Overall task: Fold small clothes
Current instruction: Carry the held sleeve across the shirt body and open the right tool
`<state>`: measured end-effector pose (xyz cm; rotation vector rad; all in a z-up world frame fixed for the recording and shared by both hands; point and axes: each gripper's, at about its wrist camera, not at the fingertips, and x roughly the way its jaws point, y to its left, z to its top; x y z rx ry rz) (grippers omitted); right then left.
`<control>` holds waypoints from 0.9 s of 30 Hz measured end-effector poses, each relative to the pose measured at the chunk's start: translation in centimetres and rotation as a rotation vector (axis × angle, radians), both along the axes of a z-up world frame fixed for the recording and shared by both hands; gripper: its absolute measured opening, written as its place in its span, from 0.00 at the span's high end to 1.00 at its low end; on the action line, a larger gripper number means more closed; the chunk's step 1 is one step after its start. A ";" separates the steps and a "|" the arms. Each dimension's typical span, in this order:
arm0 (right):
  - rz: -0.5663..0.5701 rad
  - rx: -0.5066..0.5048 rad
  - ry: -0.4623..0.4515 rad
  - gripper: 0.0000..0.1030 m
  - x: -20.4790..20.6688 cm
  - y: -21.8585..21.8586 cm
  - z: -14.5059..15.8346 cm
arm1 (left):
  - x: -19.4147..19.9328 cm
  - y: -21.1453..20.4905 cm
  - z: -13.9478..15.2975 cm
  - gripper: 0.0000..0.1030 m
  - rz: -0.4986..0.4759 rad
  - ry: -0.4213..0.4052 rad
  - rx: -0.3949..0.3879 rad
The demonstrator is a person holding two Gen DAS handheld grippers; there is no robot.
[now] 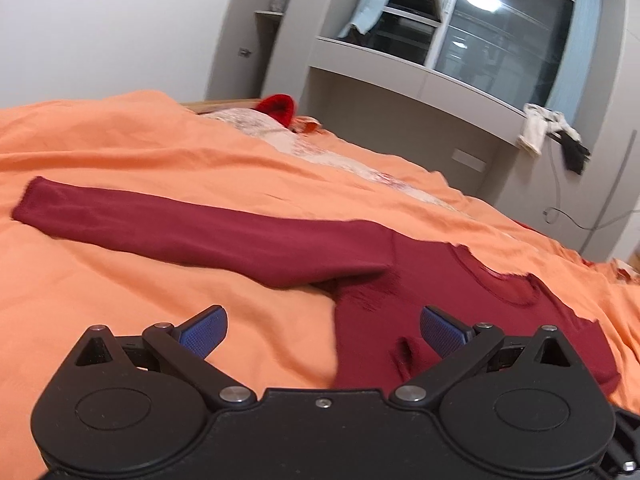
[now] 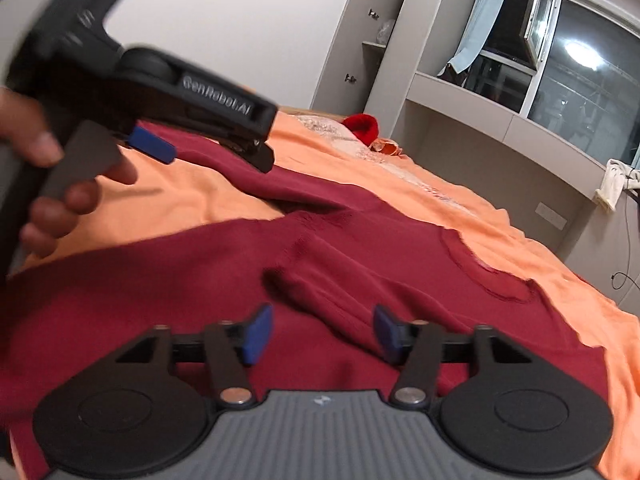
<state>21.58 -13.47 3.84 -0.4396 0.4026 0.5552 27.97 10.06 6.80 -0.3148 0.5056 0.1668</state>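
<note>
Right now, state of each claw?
Left claw: open, nothing held, above the maroon sweater.
Right claw: open, holding nothing, fingers apart over the sweater.

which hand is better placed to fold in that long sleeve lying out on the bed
Left, probably. The left gripper is open at the sweater's armpit side, with the outstretched sleeve straight ahead. The right gripper, also open and holding nothing, hovers over the sweater's body, farther from that sleeve.

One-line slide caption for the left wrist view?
Open left gripper hovers over maroon sweater, sleeve outstretched on orange bedspread.
</note>
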 end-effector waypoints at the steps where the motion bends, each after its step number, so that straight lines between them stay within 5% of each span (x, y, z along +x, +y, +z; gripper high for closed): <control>1: -0.006 -0.001 -0.009 0.29 -0.4 -1.0 0.2 | 0.1 -0.3 -0.2 0.01 -0.016 -0.001 0.000; 4: -0.052 -0.012 -0.042 0.17 -0.2 -4.4 0.7 | 0.6 -1.5 -0.7 0.01 -0.061 0.000 0.021; 13: -0.343 -0.099 -0.039 0.11 3.3 -14.3 0.1 | 2.8 -4.6 -3.7 0.01 -0.112 0.165 0.142; 21: -0.376 -0.359 -0.065 0.27 7.4 -16.3 -2.0 | 3.2 -3.9 -4.5 0.01 -0.097 0.220 0.128; 25: -0.316 -0.463 -0.067 0.53 8.7 -16.1 -3.3 | 3.2 -3.9 -4.5 0.01 -0.096 0.227 0.131; 27: -0.285 -0.522 -0.101 0.54 8.8 -15.5 -3.9 | 3.3 -3.9 -4.5 0.01 -0.095 0.229 0.135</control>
